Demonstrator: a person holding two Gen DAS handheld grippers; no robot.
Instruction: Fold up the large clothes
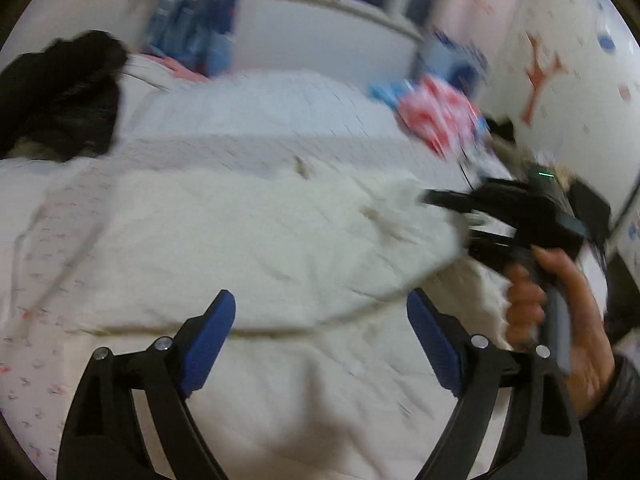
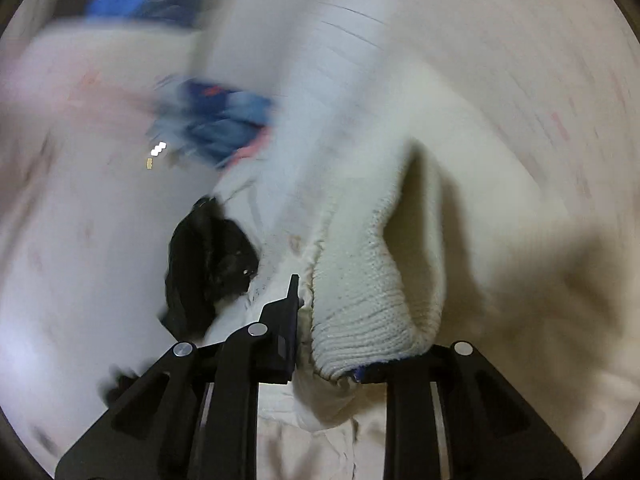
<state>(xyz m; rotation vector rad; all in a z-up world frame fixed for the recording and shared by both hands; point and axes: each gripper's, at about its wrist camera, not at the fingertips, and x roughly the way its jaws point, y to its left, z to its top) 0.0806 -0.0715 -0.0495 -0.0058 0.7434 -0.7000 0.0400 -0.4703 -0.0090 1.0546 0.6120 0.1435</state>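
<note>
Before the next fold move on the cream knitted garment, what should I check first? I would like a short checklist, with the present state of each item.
1. Right gripper is closed on the ribbed edge of the cream sweater: ok, knit is bunched between its fingers.
2. Left gripper is free to take a second corner: ok, open and holding nothing.
3. Sweater lies flat on the bed: not ok, wrinkled, with one side lifted.
4. Black garment is off the sweater: ok, it lies apart at the far left.
5. Red-and-pink clothes are away from the fold area: ok.
6. Which edge is the hem: cannot tell, the pictures are blurred.
</note>
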